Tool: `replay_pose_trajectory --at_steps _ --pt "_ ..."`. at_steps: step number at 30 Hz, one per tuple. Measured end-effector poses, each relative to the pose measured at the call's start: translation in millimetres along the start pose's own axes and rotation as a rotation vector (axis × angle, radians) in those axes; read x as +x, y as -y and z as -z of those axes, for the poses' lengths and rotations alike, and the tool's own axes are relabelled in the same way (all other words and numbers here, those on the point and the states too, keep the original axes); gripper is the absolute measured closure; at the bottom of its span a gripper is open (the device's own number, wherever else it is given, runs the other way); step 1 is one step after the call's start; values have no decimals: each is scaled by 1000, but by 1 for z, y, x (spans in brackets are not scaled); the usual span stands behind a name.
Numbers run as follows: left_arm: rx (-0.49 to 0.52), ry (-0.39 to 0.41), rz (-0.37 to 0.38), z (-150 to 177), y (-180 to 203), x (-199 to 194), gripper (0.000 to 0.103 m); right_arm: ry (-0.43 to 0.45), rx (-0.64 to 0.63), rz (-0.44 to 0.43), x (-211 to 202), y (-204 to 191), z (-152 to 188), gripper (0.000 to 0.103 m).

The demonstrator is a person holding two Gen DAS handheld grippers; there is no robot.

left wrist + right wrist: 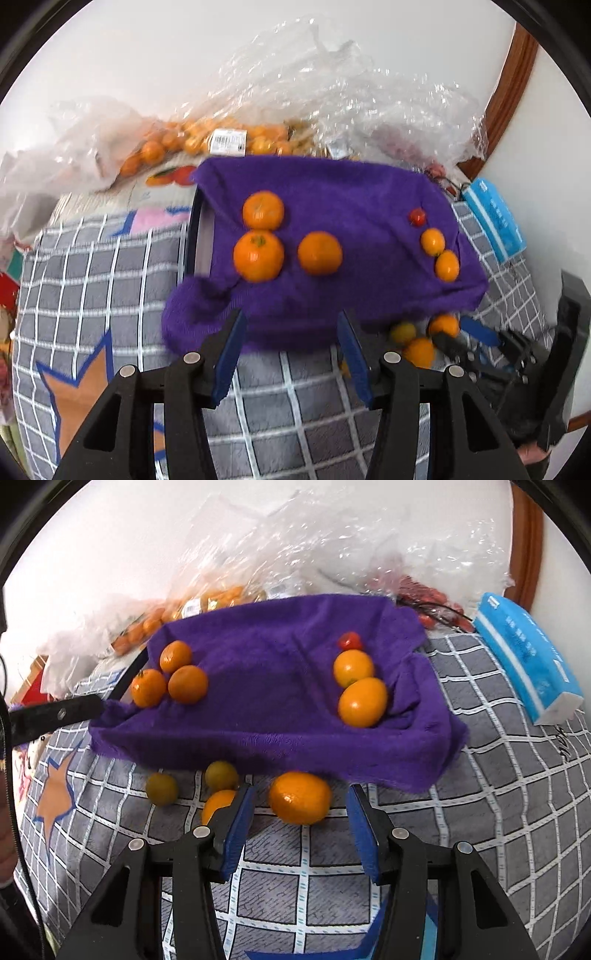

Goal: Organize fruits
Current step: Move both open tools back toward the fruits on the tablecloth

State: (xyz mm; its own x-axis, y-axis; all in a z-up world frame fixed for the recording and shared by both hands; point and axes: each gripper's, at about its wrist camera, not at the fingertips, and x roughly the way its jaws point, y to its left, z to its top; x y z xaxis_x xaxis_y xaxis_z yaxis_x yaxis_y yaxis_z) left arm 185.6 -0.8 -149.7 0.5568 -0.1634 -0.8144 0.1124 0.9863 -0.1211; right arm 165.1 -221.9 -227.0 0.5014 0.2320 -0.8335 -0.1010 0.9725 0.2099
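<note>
Right tongs point(299, 834) nearest, jaws apart, nothing gripped, a loose orange point(300, 797) just ahead of the gap on the checked blanket point(480, 794). More loose fruit beside it: a second orange point(218, 805) partly behind the left finger, two greenish ones point(221, 774) point(161, 788). All lie just outside the purple cloth point(266, 709) lining the tray. On the cloth: three oranges point(187, 689) at its left, two kumquats point(362, 701) plus a red tomato point(350, 641) at its right. Left tongs point(291, 347) apart too, empty, hovering at the cloth's near edge. Step looks like picking up strays. Next: advance right tongs around the orange, clamp, lift to the orange group. Round fruit may roll. Plastic bags point(295, 535) and tissue pack point(524, 657) behind.
</note>
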Motion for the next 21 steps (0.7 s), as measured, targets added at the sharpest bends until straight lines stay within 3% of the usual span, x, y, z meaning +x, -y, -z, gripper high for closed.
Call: replay_pose_trajectory --at_steps 2,6,17,21 --pt "-13 -12 0 10 -1 1 54 -6 -5 13 5 1 2 51" --pt "0 -30 4 22 6 9 54 -9 -12 2 10 3 6 63" --pt "13 -99 115 41 35 50 52 13 -11 22 -12 17 18 63" --pt "49 -93 113 43 49 56 55 18 -7 43 -21 23 26 63"
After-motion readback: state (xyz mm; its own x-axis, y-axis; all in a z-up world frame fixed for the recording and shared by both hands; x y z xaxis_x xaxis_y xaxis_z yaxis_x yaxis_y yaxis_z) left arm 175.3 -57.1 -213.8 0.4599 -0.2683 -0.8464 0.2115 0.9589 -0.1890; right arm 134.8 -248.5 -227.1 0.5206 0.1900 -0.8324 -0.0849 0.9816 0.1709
